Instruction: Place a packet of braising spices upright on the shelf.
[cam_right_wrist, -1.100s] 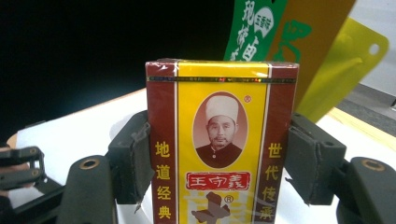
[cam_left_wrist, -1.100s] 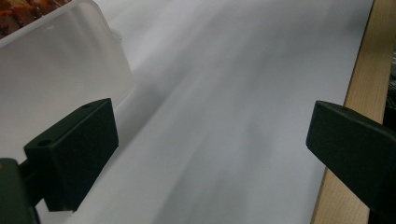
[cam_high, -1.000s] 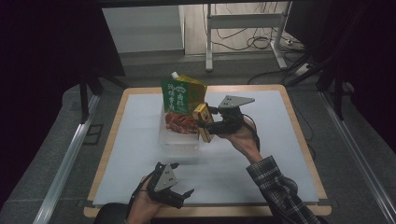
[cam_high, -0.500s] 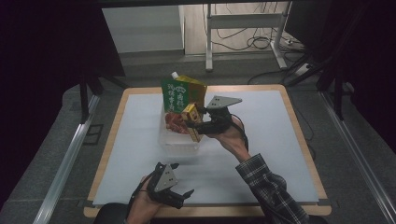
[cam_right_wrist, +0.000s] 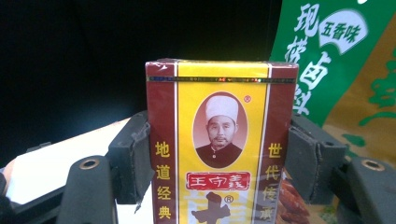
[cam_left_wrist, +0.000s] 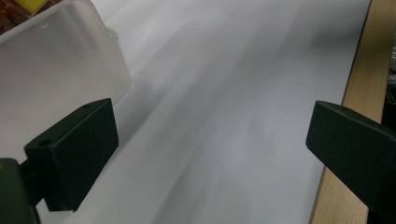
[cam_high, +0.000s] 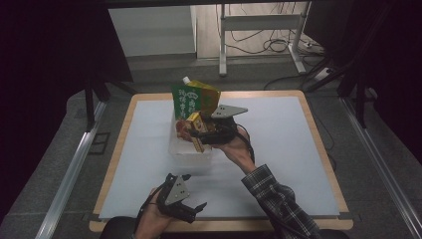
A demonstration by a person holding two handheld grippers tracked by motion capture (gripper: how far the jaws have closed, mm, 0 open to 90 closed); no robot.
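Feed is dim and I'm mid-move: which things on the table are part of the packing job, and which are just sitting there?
In the job:
- yellow-and-red box, clamped in the right gripper
- clear plastic bin
- green pouch standing in the bin

Just there:
- left gripper, open, holding nothing
- white mat
- wooden table edge

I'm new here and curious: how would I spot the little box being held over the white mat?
Find the clear plastic tub in the middle of the white mat. Just above it, the right gripper clamps a small yellow-and-maroon box. Unlike the tall green pouch behind it, it bears a portrait and gold characters.
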